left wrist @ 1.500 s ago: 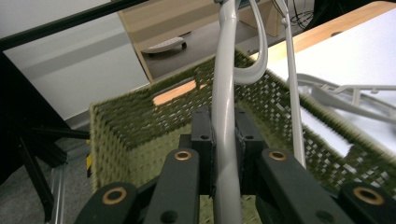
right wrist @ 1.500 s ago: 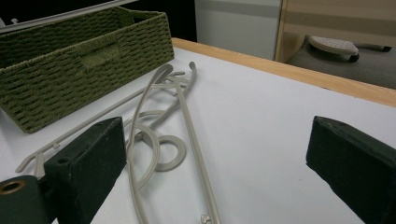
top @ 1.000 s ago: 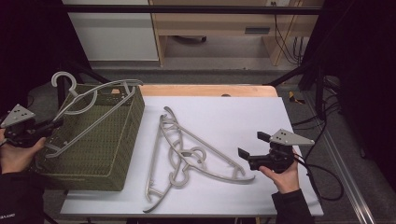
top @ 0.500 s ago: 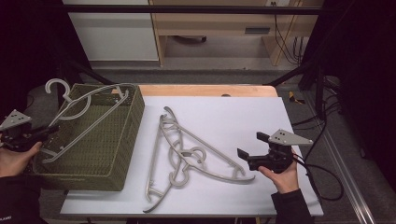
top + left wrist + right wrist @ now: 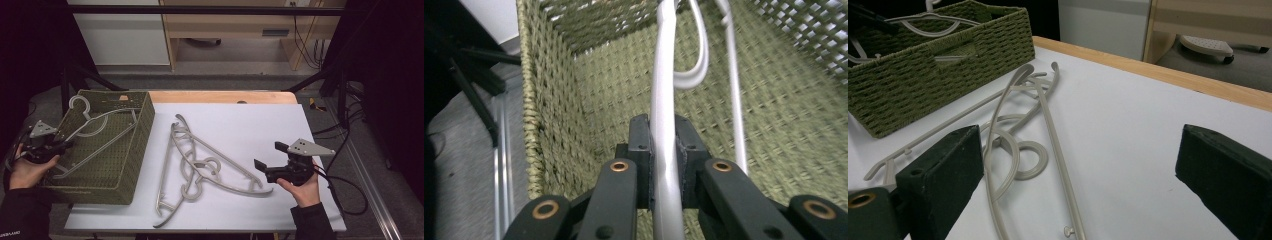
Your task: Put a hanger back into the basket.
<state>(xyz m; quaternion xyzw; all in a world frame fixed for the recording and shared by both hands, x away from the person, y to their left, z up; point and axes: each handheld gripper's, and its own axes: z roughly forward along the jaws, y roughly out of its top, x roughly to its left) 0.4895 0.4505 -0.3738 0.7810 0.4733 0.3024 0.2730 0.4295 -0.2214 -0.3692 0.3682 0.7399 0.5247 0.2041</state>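
The woven olive-green rectangular basket (image 5: 107, 167) at nine o'clock could tip if the pale grey plastic hanger (image 5: 95, 131), partly inside it, snags its rim. The left gripper (image 5: 663, 150) clamps the hanger; the right gripper (image 5: 267, 159) gapes empty.

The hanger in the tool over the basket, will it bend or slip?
The hanger is probably stiff: clamped at one end by the left tool, it keeps its shape over the basket. Its thin, open frame suggests it is light. The smooth bar might twist or slide in the pads.
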